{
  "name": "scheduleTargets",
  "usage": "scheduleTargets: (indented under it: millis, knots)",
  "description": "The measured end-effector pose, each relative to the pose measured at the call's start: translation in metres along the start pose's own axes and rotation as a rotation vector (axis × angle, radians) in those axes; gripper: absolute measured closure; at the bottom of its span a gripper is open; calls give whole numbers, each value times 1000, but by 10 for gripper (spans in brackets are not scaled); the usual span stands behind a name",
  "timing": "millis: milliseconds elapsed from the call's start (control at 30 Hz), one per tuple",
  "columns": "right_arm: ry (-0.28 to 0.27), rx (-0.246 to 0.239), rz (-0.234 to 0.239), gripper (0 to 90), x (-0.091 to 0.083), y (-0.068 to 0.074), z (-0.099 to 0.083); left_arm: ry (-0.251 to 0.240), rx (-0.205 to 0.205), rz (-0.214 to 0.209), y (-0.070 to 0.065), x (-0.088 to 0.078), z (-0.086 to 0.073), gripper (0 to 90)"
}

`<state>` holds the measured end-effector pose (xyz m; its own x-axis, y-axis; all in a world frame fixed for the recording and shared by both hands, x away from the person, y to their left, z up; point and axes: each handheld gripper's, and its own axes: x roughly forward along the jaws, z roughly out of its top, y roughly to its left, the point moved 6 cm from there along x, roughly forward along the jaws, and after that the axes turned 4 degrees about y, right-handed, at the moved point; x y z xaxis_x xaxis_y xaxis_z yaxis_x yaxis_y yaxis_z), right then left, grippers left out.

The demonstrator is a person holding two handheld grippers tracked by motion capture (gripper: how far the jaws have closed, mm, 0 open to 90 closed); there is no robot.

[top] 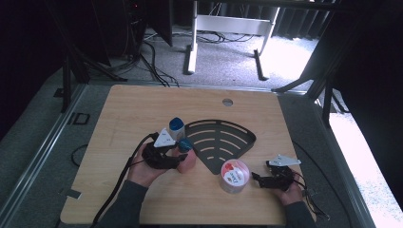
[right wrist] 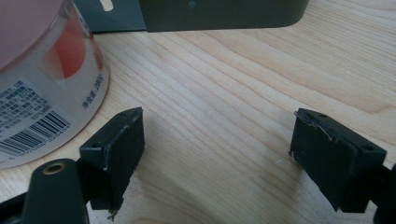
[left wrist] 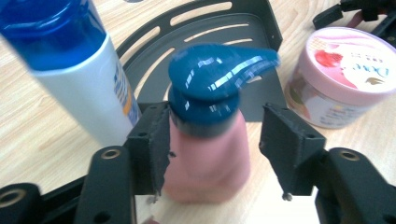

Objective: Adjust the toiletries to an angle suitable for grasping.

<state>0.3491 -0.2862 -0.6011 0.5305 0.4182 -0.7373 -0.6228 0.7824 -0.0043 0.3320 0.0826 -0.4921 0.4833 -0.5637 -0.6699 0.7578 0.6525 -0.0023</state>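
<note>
A pink pump bottle [left wrist: 205, 158] with a dark blue pump head [left wrist: 219, 70] stands upright on the wooden table between the jaws of my left gripper [left wrist: 222, 142]. The left pad sits against its side; the right pad [left wrist: 289, 144] stands clear of it, so the gripper is open. In the high view this bottle [top: 187, 159] is at my left gripper [top: 183, 153], left of centre. My right gripper [right wrist: 217, 149] rests open on bare wood, nothing between its pads, just right of a pink lidded jar [right wrist: 37, 84].
A white bottle with a blue cap [top: 176, 127] stands just behind the pump bottle. A black slotted corner shelf [top: 221, 137] lies flat mid-table. The pink jar [top: 234, 175] sits near the front edge, my right gripper [top: 260, 171] beside it.
</note>
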Motion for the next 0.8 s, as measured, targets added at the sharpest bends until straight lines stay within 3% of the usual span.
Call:
scheduleTargets:
  millis: [100,167,300,400,467,800]
  knots:
    - [1,0,0,174,0,0,0,-10,11,13,-6,-11,-2,592]
    - [1,1,0,174,0,0,0,-25,21,-6,-13,-13,0,649]
    - [-1,1,0,174,0,0,0,-16,52,-7,-19,-2,-1,758]
    - [1,1,0,174,0,0,0,16,58,20,-19,12,-3,786]
    - [2,0,0,174,0,0,0,24,62,10,-21,19,-4,796]
    - [1,-1,0,174,0,0,0,20,47,64,-11,23,-2,799]
